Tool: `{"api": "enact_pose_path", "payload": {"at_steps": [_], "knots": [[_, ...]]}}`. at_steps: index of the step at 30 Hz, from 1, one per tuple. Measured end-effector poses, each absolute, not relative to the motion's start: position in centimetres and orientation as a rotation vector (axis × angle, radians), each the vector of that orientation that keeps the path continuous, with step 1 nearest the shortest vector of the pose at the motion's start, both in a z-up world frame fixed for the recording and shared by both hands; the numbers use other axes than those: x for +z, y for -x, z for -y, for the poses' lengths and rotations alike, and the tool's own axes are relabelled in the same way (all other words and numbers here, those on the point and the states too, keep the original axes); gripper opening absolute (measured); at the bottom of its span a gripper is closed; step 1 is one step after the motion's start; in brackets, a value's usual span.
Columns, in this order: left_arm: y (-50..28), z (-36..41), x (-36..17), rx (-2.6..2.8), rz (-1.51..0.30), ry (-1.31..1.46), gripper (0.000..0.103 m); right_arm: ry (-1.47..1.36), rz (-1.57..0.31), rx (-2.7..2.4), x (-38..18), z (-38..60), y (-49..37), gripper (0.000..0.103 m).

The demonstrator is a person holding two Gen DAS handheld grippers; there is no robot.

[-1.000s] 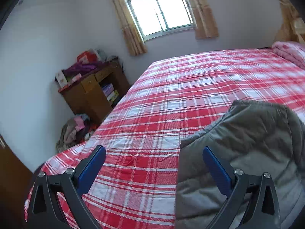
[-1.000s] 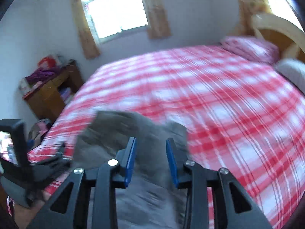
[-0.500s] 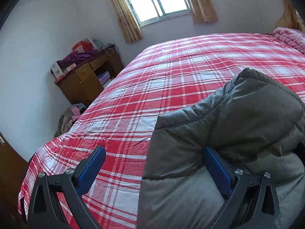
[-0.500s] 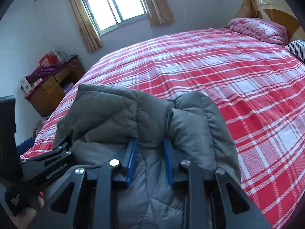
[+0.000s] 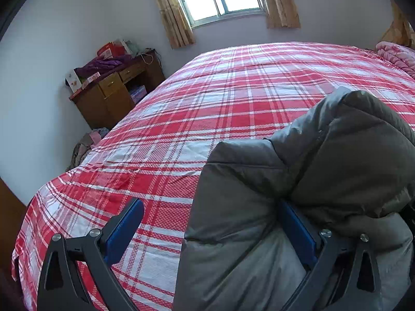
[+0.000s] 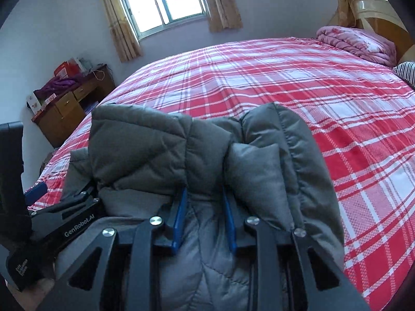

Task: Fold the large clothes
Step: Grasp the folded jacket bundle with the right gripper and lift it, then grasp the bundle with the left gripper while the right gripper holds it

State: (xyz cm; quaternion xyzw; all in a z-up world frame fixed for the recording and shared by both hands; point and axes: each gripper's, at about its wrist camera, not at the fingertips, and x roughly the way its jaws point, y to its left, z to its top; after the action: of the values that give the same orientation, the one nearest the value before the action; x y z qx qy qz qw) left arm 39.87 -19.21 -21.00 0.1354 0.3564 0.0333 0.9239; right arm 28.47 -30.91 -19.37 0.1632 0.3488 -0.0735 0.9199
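Grey quilted puffer jacket [image 6: 197, 155] sits bunched at the near edge of the bed [image 6: 298, 85], filling the lower centre of the right wrist view and the lower right of the left wrist view [image 5: 298, 181]. Bed is covered by a red-and-white plaid sheet running up toward the window [image 6: 166, 2] at top centre; tan curtains [image 6: 122, 31] hang at both sides of the window. Right gripper [image 6: 205, 220]: blue pads stand narrow, with a fold of the grey jacket pinched between them; padded fabric bulges up and over both fingertips, so the claw is clenched on the jacket. Its jaws have just been closing a little, with the jacket between them. Left gripper [image 5: 212, 230]: jaws spread wide. The left blue finger [image 5: 124, 230] stands free over the plaid sheet at lower left; the right blue finger [image 5: 298, 233] is tucked under a fold of the jacket, fabric draped over its tip. Pads not pressing together on anything, so this claw reads as released. In the right wrist view the left gripper's black body shows at the lower left edge, just beside the jacket. Brown wooden desk [image 5: 116, 93] stands against the wall at left, cluttered on top with a purple garment [image 5: 103, 64] and boxes. Folded pink blanket [image 6: 358, 41] lies at the far right of the bed.
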Motion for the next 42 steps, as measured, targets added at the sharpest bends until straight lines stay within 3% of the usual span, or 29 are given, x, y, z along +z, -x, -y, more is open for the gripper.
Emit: {"api": "enact_pose_path", "payload": {"at_steps": [42], "knots": [[-40.8,19.0,-22.0,0.063,-0.785,-0.272,0.102,-0.165,-0.82,-0.248,-20.4,28.5,-30.3,0.029]]}}
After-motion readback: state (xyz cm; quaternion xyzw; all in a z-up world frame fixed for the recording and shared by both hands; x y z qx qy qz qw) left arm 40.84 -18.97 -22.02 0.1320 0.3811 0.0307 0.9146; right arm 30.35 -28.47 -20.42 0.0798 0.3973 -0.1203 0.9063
